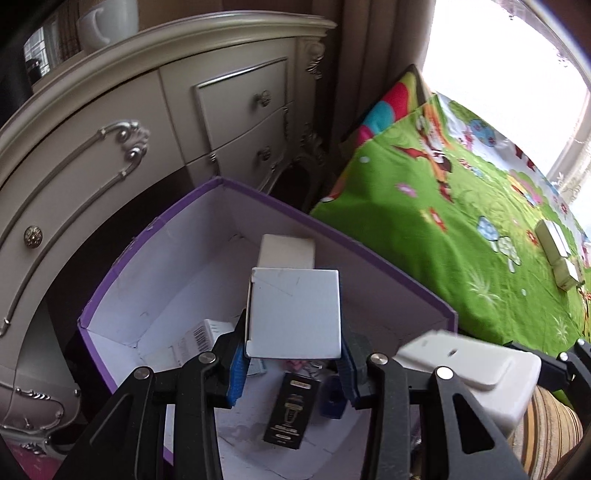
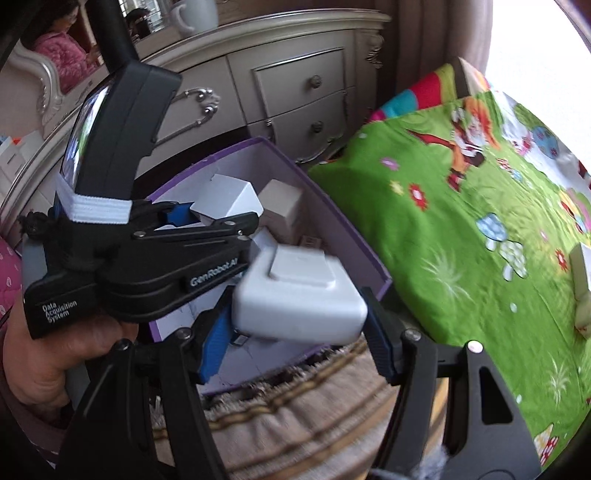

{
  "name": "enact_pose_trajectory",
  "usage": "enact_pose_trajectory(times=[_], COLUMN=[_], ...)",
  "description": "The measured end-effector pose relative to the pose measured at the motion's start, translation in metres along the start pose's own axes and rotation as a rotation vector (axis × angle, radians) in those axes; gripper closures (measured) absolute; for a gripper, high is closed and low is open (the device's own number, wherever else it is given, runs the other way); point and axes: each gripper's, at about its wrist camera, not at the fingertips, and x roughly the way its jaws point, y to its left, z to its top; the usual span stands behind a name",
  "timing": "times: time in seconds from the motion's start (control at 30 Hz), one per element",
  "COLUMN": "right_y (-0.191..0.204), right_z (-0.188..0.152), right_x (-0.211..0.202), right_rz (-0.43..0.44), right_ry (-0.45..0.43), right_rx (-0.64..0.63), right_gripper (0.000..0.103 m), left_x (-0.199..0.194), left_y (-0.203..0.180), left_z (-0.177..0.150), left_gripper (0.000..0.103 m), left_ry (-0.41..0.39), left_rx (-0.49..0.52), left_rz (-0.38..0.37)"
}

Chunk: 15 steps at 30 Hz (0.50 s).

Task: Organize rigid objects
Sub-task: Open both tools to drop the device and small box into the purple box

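A cream dresser [image 1: 155,122] with ornate silver trim and round drawer knobs [image 1: 263,99] stood against the wall. A white mug [image 1: 107,24] sat on its top. A green cartoon-print bedspread [image 1: 443,229] covered the bed beside it, under a bright window [image 1: 509,74]. A striped beige rug [image 2: 295,406] lay below.

The left gripper [image 2: 207,218] is matte black plastic with blue ribbed pads, silver rivets, a white elastic strap and white "GenRobot.AI" and "Data Acquisition System" lettering. The right gripper [image 2: 295,336] looks alike. A pink patterned sleeve [image 2: 8,275] shows beside the left gripper.
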Motion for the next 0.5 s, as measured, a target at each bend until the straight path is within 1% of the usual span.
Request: enact_pose_trajectory(times=[0.17,0.23,0.3,0.33,0.37,0.43,0.5], right_y=[0.007,0.008,0.008,0.007,0.006,0.002,-0.003], right_z=[0.004,0.006,0.004,0.003,0.002,0.002,0.002], right_x=[0.018,0.026,0.032,0.033,0.034,0.034,0.032], right_rz=[0.017,0.035,0.058,0.060,0.065,0.079,0.078], right_ry=[0.033,0.063,0.088,0.091,0.095,0.097,0.088], right_rx=[-0.013,-0.010,-0.005,-0.001,0.005,0.022,0.036], right_gripper=[0.035,0.035,0.030,0.027,0.025,0.024,0.024], left_x=[0.009,0.015,0.021,0.024,0.027,0.029,0.029], left_y=[0.015,0.022,0.023,0.023,0.022,0.019,0.013], left_z=[0.000,-0.001,-0.003,-0.003,-0.004,-0.004,-0.002], left_gripper=[0.061,0.060,0.054,0.047,0.041,0.039,0.039], left_ry=[0.023,0.040,0.067,0.076,0.085,0.090,0.090], left_rx=[-0.034,-0.058,-0.064,-0.066,-0.068,-0.065,-0.054], left_rz=[0.036,0.049,0.062,0.062,0.064,0.066,0.059])
